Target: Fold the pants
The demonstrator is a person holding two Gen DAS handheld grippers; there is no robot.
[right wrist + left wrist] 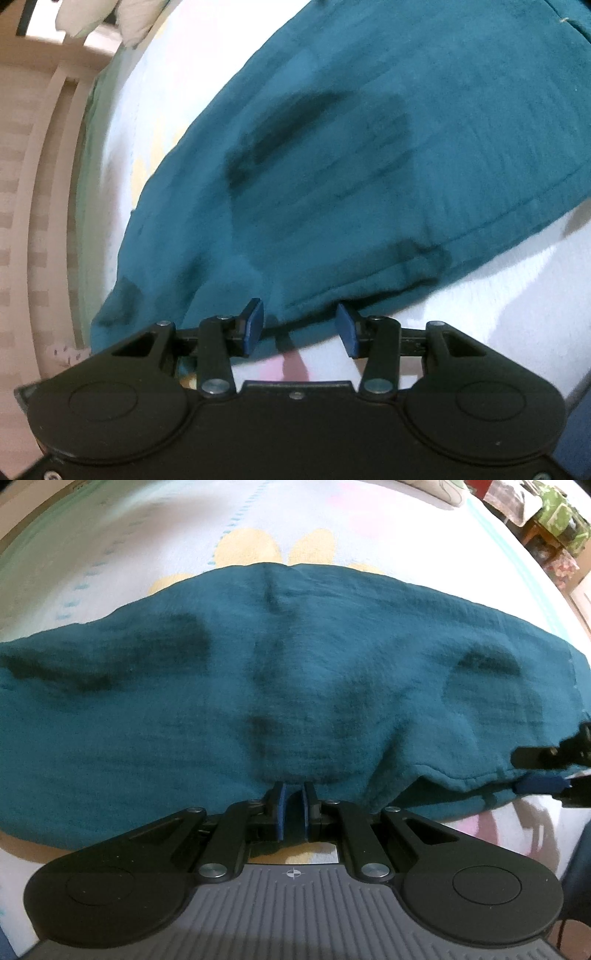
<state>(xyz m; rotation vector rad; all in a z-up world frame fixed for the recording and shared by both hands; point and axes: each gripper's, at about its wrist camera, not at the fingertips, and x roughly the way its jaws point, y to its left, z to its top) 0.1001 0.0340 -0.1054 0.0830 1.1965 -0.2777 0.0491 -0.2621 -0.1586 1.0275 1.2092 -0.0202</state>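
— Nearest the left wrist camera, what is seen?

— Grey ribbed housing and black linkage are seen, and beyond them the left gripper (291, 805), whose blue pads (282, 810) are drawn close together with only a narrow slot between. The near edge of the teal pants (295, 657) is met at their tips; whether cloth is pinched in that slot cannot be told.

— And outward from there?

— The pants are spread wide across a bed sheet (147, 542), white with yellow flower shapes and a pale blue dashed line. Shallow creases and darker hollows are seen in the cloth. At the right border the right gripper (546, 771) is seen at the hemmed edge of the pants.

— How is that gripper shown from its own camera?

— The right gripper (300, 326) is held with its blue pads (255, 325) well apart. The hemmed near edge of the pants (388, 147) lies between and just past the tips, with the left pad over the cloth and the right pad over the white bed sheet (461, 295). No cloth is clamped.

— What is seen farther out?

— The pants run away up and to the right. A pale wooden bed rail (48, 140) is seen at the left, beside the mattress edge.
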